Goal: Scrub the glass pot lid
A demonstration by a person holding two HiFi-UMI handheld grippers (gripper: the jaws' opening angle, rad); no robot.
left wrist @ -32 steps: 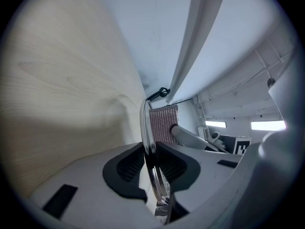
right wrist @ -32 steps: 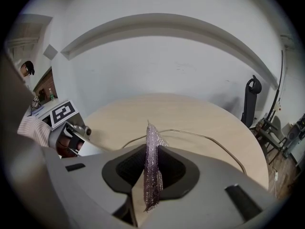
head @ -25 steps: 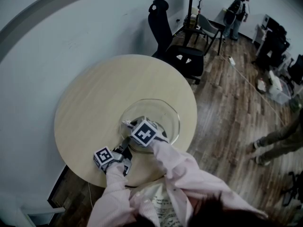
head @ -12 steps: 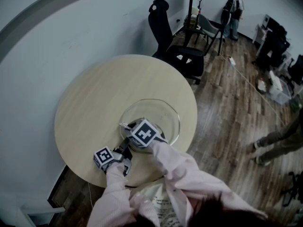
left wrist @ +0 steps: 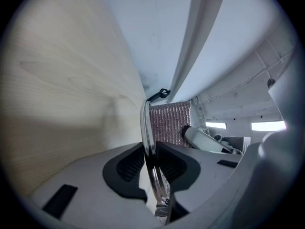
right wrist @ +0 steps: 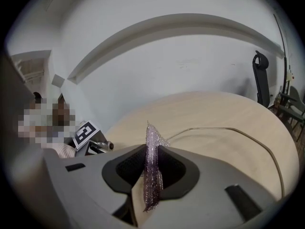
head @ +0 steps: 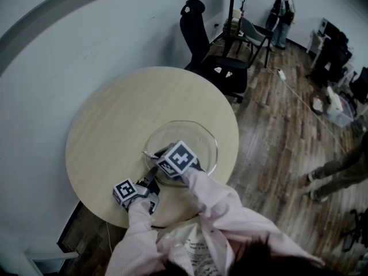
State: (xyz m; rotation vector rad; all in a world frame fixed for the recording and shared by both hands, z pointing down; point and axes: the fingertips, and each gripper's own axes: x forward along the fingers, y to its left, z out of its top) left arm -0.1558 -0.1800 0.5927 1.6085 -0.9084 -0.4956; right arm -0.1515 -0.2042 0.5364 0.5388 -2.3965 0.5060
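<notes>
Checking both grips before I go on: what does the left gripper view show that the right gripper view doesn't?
Left only: the lid clamped by its rim between the left hand-held gripper's jaws. Right only: the cloth pinched in the right hand-held gripper, plus a chair. Both: the table, lid and cloth.

table [head: 115,125]: pale wood grain | scrub cloth [right wrist: 153,175]: silvery-purple mesh | lid [head: 202,142]: clear, steel rim | sleeve [head: 214,199]: pink

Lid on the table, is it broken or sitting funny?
Nothing stands out. The glass lid looks whole, its rim pinched in the left claw, and the right claw holds a sparkly scrub cloth.
</notes>
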